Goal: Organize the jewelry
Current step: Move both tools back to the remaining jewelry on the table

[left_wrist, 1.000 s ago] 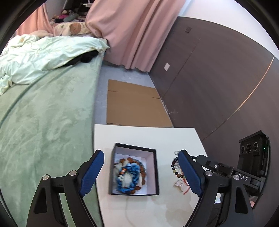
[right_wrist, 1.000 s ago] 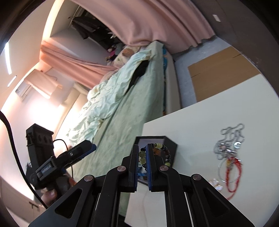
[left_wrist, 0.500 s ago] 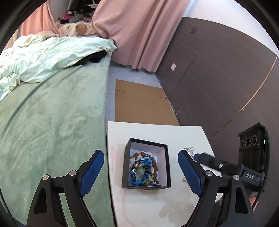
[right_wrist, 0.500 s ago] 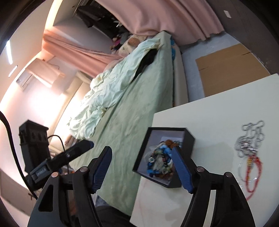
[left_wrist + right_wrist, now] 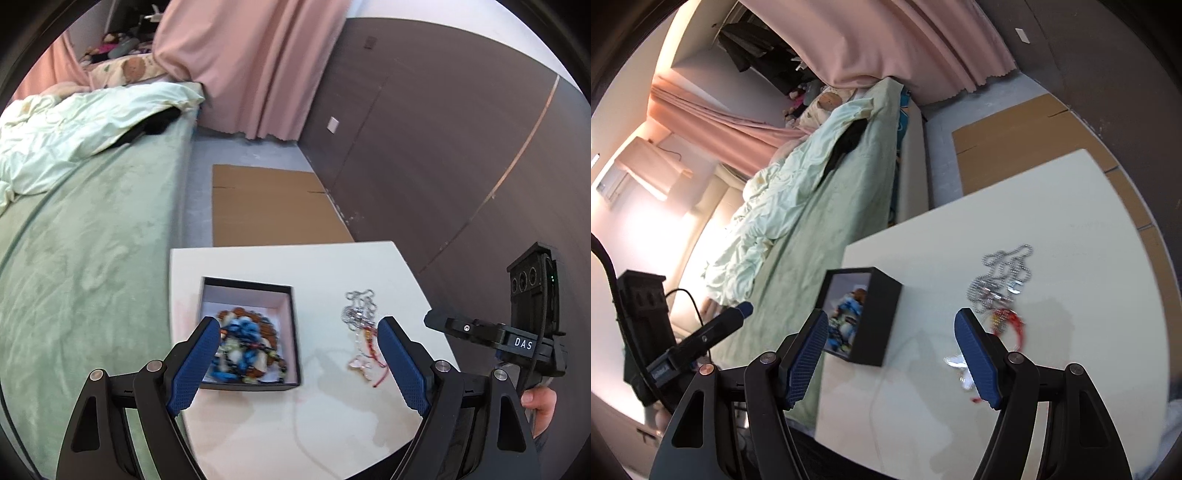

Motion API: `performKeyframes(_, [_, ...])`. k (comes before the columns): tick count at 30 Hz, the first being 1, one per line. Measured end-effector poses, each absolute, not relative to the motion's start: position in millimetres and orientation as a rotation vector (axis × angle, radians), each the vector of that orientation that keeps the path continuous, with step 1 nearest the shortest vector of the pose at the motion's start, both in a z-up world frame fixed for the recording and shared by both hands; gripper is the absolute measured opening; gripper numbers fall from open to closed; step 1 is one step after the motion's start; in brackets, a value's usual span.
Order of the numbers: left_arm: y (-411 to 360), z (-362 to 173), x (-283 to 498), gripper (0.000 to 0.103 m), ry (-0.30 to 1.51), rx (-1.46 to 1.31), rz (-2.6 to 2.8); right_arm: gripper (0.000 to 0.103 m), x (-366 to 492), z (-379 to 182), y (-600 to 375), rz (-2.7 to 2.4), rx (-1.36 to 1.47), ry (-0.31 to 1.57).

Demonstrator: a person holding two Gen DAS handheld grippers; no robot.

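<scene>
A black box (image 5: 248,283) with a white lining stands on the white table (image 5: 332,266) near its left edge. It holds a heap of blue and brown bead bracelets (image 5: 245,343). To its right lie a silver ball chain (image 5: 358,306) and a red cord bracelet (image 5: 371,356). My left gripper (image 5: 298,325) hangs open above the box's right wall, with nothing between its fingers. My right gripper (image 5: 891,317) is open and empty too, above the table between the box (image 5: 877,317) and the silver chain (image 5: 1001,280). The red bracelet (image 5: 1010,321) lies by its right finger.
A bed with a green cover (image 5: 74,258) and a pale duvet runs along the table's left side. Flat cardboard (image 5: 273,203) lies on the floor beyond the table. A dark panelled wall (image 5: 443,147) stands to the right and a pink curtain (image 5: 251,66) hangs at the back.
My right gripper was shut over the box and now stands open; it has pulled back from the box toward the loose jewelry. The left gripper stayed open and drifted sideways over the table.
</scene>
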State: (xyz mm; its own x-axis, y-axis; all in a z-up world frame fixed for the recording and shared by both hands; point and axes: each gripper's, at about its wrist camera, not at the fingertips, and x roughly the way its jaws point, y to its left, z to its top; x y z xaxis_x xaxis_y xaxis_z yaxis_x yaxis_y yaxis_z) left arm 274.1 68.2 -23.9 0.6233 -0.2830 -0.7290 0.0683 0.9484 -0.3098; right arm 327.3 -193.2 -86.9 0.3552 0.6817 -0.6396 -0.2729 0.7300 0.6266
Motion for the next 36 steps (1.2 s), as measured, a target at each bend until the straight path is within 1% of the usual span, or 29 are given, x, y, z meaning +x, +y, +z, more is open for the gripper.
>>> performKeyframes(18, [-31.4,-59.5,279.4,0.087,0.975,-0.105,-0.336,0.071,327.4,-116.7,-253.2,0.532,0.461,1.145])
performKeyframes(20, [-41.8,-66.7,279.1,0.083,0.995,-0.067,-0.352,0.071,327.4,-118.7,-259.9,0.522,0.469,1.147])
performKeyframes(30, [-73.5,-105.2,277.9,0.075,1.068,0.125,-0.41,0.071,327.4,-123.1,-284.6,0.475,0.484,1.14])
performKeyframes(36, [-79.4,-128.4,288.4,0.07,1.131,0.177,-0.424,0.071,326.7,-123.1,-294.8,0.453,0.466,1.135])
